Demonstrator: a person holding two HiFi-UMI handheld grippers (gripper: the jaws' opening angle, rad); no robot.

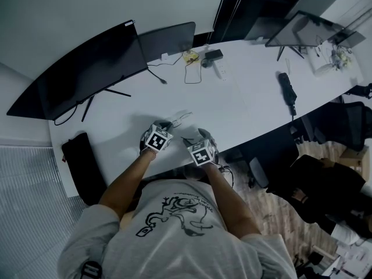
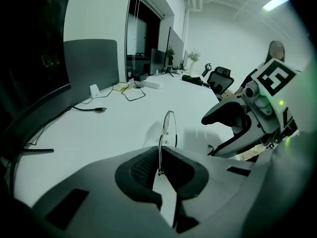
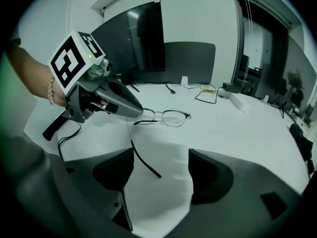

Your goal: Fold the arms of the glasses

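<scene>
With left hand-held gripper (image 2: 159,168), pinched glasses (image 2: 169,124) near counter's (image 2: 94,133) front edge; with right hand-held gripper (image 3: 161,175), wide open, stood around one thin arm (image 3: 142,161).

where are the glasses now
Head view centre, near edge of the white table: the glasses are pinched by the left gripper, right gripper beside them.

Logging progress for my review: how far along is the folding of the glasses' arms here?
Done: one arm looks already folded in, though it is thin and hard to read. In hand: the left gripper clamps the glasses at one end, and the right gripper is open around the other arm, which sticks out unfolded. Left: swing that arm in.
</scene>
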